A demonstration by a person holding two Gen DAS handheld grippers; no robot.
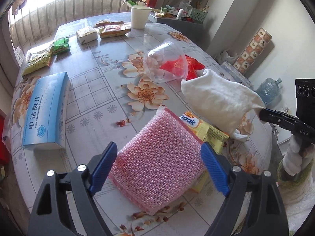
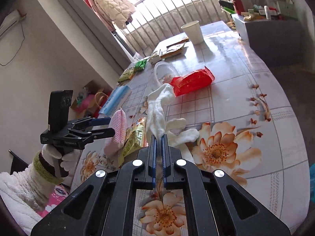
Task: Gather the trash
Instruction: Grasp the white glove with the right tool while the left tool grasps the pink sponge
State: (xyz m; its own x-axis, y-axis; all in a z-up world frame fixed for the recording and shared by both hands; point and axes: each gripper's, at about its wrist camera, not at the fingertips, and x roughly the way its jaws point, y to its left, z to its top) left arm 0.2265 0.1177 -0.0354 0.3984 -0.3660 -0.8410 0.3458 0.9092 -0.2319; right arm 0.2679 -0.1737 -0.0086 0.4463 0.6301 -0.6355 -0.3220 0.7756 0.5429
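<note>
My left gripper (image 1: 158,151) is shut on a pink mesh scouring sponge (image 1: 157,167) and holds it tilted just above the floral table (image 1: 94,90); it also shows in the right wrist view (image 2: 118,127). My right gripper (image 2: 159,137) is shut on a white cloth glove (image 2: 157,108), lifted off the table; the glove (image 1: 218,100) hangs from the black fingers (image 1: 275,118). A yellow snack wrapper (image 1: 204,129) lies under the sponge. A clear plastic cup (image 1: 165,59) lies on its side by a red wrapper (image 2: 193,80).
A blue medicine box (image 1: 45,110) lies at the left. Green and yellow packets (image 1: 61,45), a tissue pack (image 1: 86,34) and a white paper cup (image 1: 139,16) sit at the far end. Nut shells (image 1: 157,214) lie near the front edge. A cluttered side cabinet (image 2: 271,25) stands beyond.
</note>
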